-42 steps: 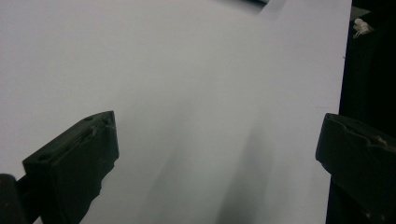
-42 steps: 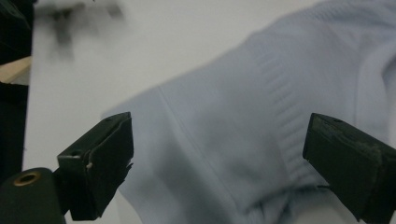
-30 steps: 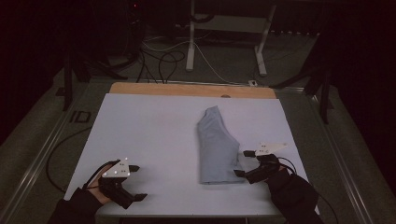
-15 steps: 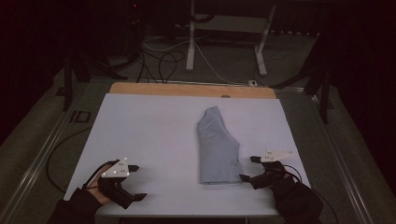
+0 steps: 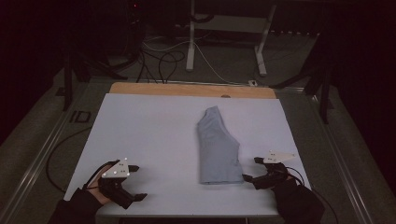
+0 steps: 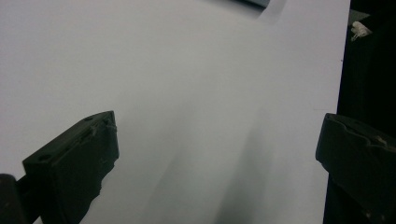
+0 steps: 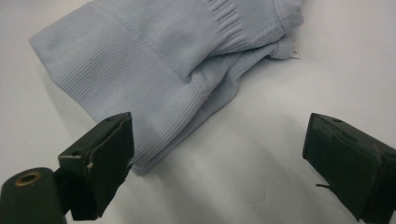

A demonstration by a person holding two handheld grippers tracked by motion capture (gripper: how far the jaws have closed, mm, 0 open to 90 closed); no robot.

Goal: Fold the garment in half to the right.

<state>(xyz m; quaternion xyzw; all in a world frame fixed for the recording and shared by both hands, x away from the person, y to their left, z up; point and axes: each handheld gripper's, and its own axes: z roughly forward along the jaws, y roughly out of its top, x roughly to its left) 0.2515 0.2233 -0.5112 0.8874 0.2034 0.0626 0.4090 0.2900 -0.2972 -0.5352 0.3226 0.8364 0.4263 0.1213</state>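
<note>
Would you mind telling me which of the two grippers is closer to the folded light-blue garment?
The right gripper: its open fingers sit right at the light-blue garment's ribbed near corner. The left gripper is open over bare white table, well apart.

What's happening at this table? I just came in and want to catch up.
A person works a folded light blue garment on a white table with two hand-held grippers. The right gripper sits open beside the garment's near right corner, holding nothing. The left gripper rests open at the table's near left, apart from the garment.
</note>
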